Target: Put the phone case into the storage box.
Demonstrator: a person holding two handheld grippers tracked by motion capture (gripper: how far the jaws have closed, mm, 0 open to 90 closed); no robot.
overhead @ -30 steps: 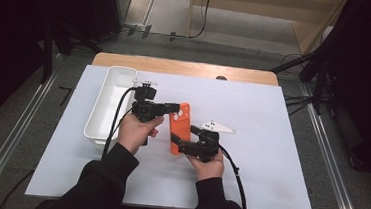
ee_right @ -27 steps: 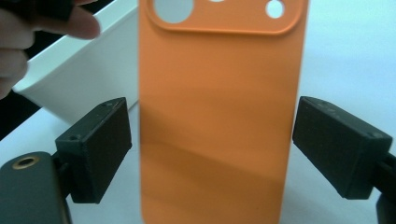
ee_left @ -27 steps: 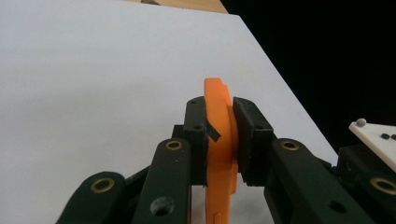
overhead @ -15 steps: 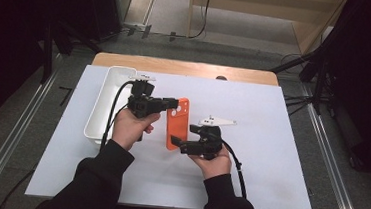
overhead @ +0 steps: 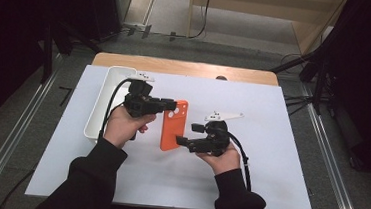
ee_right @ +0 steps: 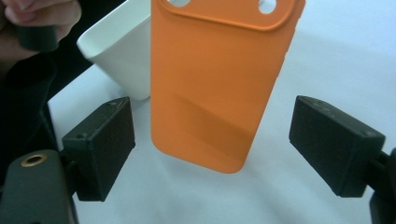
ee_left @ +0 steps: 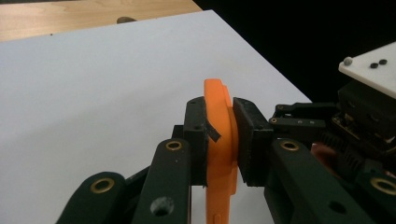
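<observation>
The left tool (ee_left: 219,140) pinches the thin edge of the flat orange rubber phone case (overhead: 173,124) tight between its two black pads. The case hangs just above the white bench (overhead: 272,121), near its middle. The right tool (ee_right: 212,149) is spread wide, one pad on each side of the case's bottom end, not touching it. A long white plastic tub (overhead: 104,98) sits close on the left.
</observation>
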